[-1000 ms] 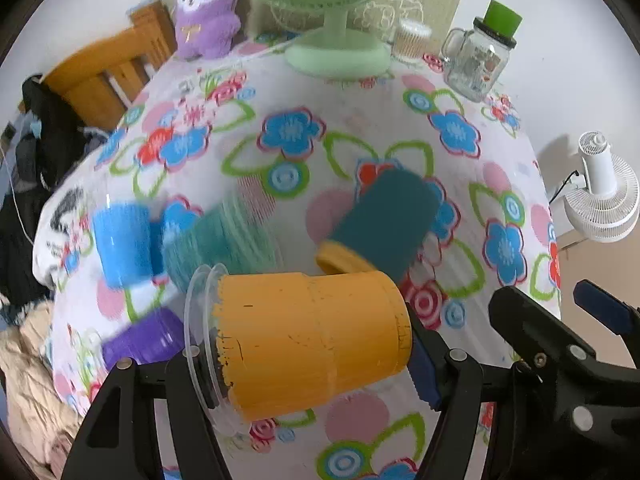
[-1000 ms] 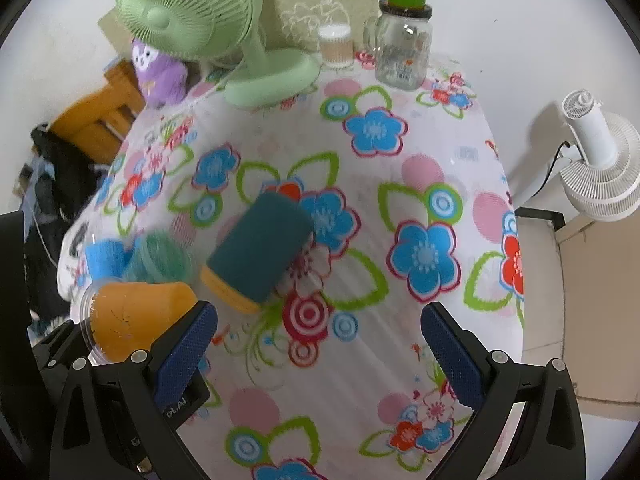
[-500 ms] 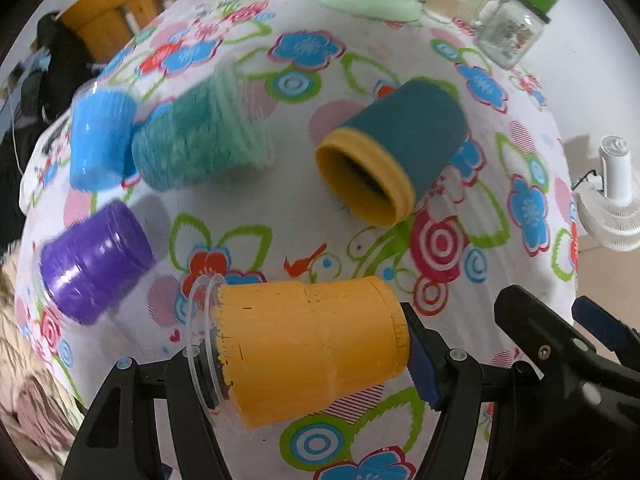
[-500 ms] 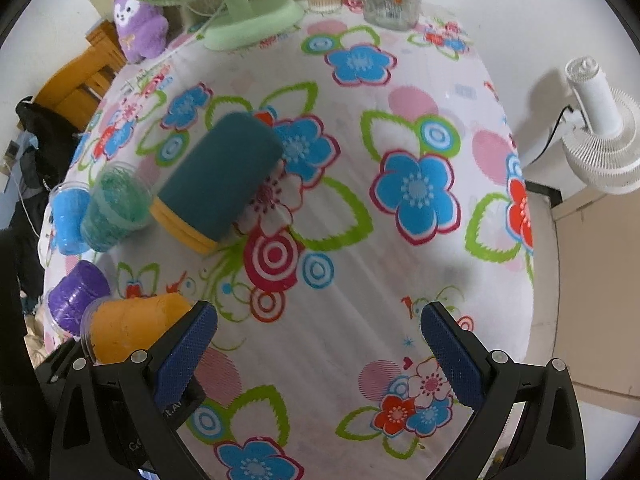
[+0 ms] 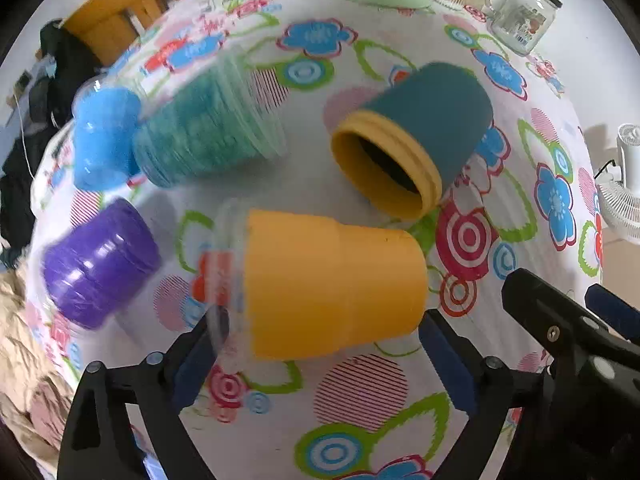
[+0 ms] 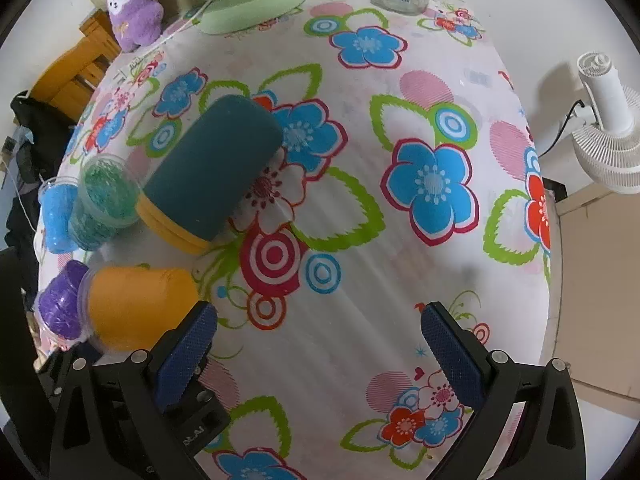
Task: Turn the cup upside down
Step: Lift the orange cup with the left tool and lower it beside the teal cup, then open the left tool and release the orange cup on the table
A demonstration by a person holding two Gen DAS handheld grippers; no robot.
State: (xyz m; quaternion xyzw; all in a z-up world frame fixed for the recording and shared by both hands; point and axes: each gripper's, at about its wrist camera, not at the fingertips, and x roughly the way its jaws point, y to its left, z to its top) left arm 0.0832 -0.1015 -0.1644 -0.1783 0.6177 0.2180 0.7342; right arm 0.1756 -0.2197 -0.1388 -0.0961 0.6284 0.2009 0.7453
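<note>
An orange cup [image 5: 332, 284] with a clear rim lies sideways between the fingers of my left gripper [image 5: 320, 356], base to the right, rim to the left, low over the flowered tablecloth [image 5: 360, 396]. The jaws stand apart and the cup looks slipped forward from them. It also shows in the right wrist view [image 6: 136, 304]. My right gripper [image 6: 320, 344] is open and empty over the cloth, right of the orange cup. A dark teal cup with a yellow rim [image 5: 416, 140] lies on its side behind it.
A purple cup [image 5: 96, 264], a blue cup [image 5: 100, 136] and a green cup [image 5: 208, 136] stand rim-down at the left. A green desk fan [image 6: 248, 0], a glass jar [image 5: 520, 20] and a purple plush [image 6: 134, 12] stand at the back. A white fan [image 6: 604, 120] is off the right edge.
The left gripper has lowered toward the cloth and its jaws have widened; the orange cup sits further forward from the fingers. The right gripper has stayed open and dipped slightly.
</note>
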